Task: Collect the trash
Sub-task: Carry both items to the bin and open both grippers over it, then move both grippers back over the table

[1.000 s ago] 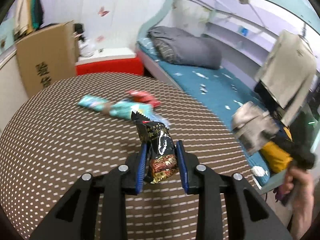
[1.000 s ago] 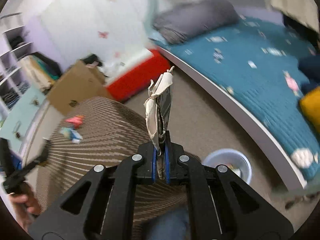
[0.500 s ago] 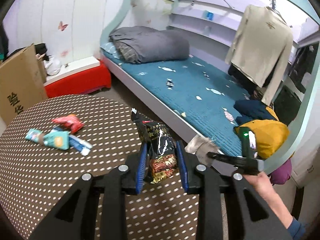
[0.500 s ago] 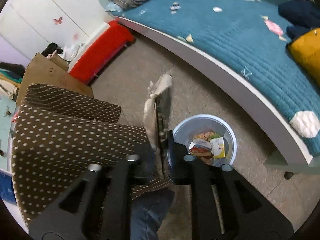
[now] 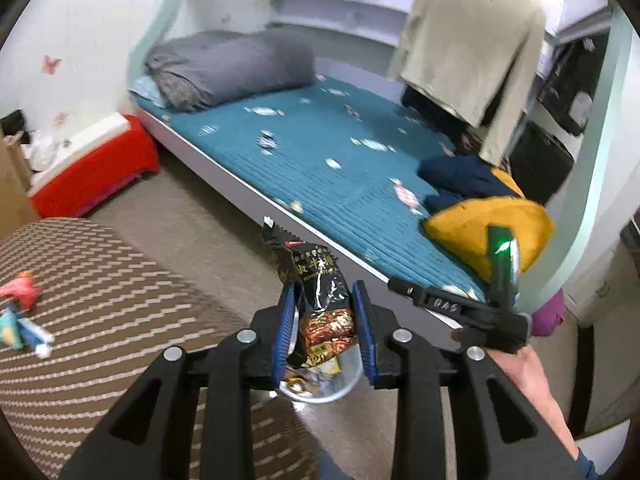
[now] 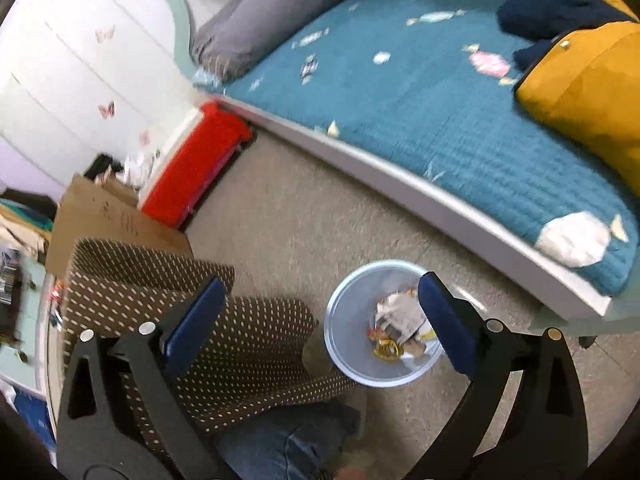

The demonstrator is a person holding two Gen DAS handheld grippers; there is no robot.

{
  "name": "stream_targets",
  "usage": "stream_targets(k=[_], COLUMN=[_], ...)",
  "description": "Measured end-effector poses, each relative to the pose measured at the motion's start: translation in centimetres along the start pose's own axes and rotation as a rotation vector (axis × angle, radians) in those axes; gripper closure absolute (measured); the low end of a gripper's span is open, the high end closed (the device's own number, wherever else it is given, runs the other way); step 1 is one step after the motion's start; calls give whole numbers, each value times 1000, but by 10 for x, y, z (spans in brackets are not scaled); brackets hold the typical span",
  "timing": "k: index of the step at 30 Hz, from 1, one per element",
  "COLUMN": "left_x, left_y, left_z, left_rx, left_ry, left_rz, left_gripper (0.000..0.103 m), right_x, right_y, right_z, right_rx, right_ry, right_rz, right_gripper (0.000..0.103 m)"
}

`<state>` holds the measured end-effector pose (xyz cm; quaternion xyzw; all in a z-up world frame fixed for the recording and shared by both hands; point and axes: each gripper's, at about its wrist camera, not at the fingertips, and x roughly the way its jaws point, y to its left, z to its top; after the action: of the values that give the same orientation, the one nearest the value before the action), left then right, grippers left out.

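Observation:
My left gripper [image 5: 324, 292] is shut on a black snack bag [image 5: 320, 276], which stands upright between the blue pads. It hangs over a pale blue bin [image 5: 320, 394] on the floor. My right gripper [image 6: 322, 282] is over the same bin [image 6: 344, 364]; its jaws are opening wide with nothing between them. A crumpled pale wrapper [image 6: 400, 312] lies in the bin on other trash. A red wrapper [image 5: 20, 290] and a teal one [image 5: 12, 332] lie on the brown dotted table [image 5: 100, 300] at far left.
A bed with a teal cover [image 6: 420, 100] runs close behind the bin, with a yellow cushion [image 6: 592, 92] on it. A red box [image 6: 196, 164] and a cardboard box [image 6: 108, 216] stand by the wall. A jeans-clad leg [image 6: 288, 440] is beside the table.
The right gripper came down over the bin and opened; the pale wrapper it held now lies in the bin. The left gripper swung from the table to above the bin, still holding the bag.

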<state>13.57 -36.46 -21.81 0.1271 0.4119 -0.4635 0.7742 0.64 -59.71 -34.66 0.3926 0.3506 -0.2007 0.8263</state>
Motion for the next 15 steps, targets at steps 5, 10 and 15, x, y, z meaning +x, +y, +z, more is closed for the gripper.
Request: stream_targets(k=[5, 10, 15], left_x=[53, 90, 80], left_y=[-18, -20, -7], left_z=[3, 10, 19], left_rx=[6, -35, -106], left_ry=[121, 200, 145], left_rz=[-57, -47, -16], left_gripper=[74, 20, 15], right_x=[-34, -56, -67], right_y=[-7, 0, 7], right_z=[15, 24, 25], right_rx=[12, 9, -5], right_ry=[-79, -137, -163], right_rz=[8, 21, 36], right_gripper=[6, 6, 6])
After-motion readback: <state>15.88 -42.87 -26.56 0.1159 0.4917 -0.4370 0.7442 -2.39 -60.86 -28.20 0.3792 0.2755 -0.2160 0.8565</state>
